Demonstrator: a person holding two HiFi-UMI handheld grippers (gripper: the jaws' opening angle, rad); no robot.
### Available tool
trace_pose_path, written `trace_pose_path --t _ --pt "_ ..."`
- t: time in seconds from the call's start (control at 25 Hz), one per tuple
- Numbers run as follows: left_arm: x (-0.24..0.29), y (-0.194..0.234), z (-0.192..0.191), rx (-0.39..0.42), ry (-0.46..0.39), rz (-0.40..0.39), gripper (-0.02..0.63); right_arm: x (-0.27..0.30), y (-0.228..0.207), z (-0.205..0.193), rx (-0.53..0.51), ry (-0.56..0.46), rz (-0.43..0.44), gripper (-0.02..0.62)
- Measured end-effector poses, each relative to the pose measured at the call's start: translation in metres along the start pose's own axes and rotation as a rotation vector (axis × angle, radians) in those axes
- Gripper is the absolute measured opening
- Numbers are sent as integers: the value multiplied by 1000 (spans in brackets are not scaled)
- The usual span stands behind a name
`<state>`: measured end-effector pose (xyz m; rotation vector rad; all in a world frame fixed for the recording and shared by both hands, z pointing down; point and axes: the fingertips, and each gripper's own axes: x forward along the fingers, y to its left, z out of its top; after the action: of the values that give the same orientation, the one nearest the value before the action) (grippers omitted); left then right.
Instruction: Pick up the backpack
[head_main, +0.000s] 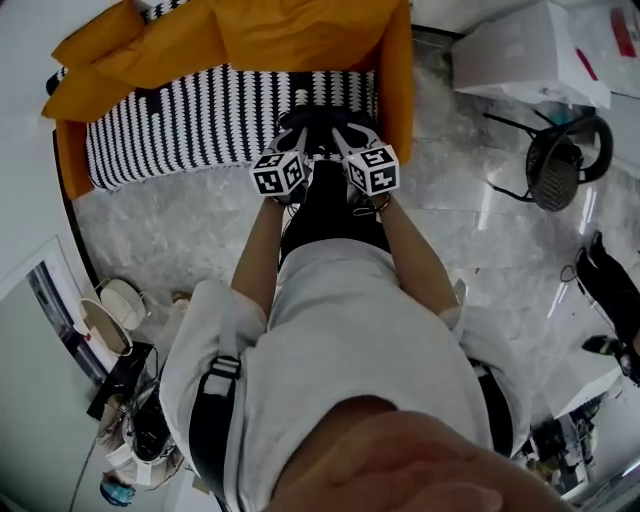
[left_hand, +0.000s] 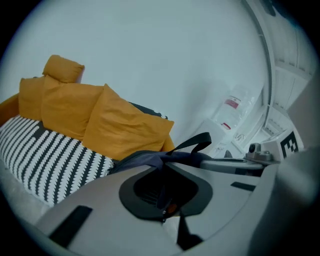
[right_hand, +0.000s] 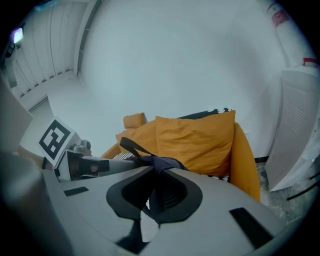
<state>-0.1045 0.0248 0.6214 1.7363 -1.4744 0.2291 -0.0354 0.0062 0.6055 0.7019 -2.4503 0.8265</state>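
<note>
The left gripper (left_hand: 162, 197) is clamping shut on the dark fabric of the backpack (left_hand: 150, 160), which is hanging at the front edge of the sofa (head_main: 160, 130), near its right corner. The right gripper (right_hand: 150, 200) is likewise pinching closed on a fold beside the strap (right_hand: 131, 146). Raising both together and level should be keeping the thin fabric from slipping out. No writing is readable; the cubes (head_main: 277, 172) are showing only square markers.

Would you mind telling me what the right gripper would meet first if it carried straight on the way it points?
The right gripper is shut on the backpack; beyond it, probably the big orange cushion on the sofa, though depth is unclear.
</note>
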Motion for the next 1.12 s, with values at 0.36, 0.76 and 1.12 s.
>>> trace_pose_path --t 0.36,0.76,1.12 --pt "-27 -47 -1 50 -43 11 23 -50 5 9 5 -63 -29 54" --pt "-79 -110 48 172 -236 36 23 -124 35 63 -89 -253 -41 54" --pt "-120 -163 80 263 -337 46 23 -184 58 105 -197 -373 -71 54"
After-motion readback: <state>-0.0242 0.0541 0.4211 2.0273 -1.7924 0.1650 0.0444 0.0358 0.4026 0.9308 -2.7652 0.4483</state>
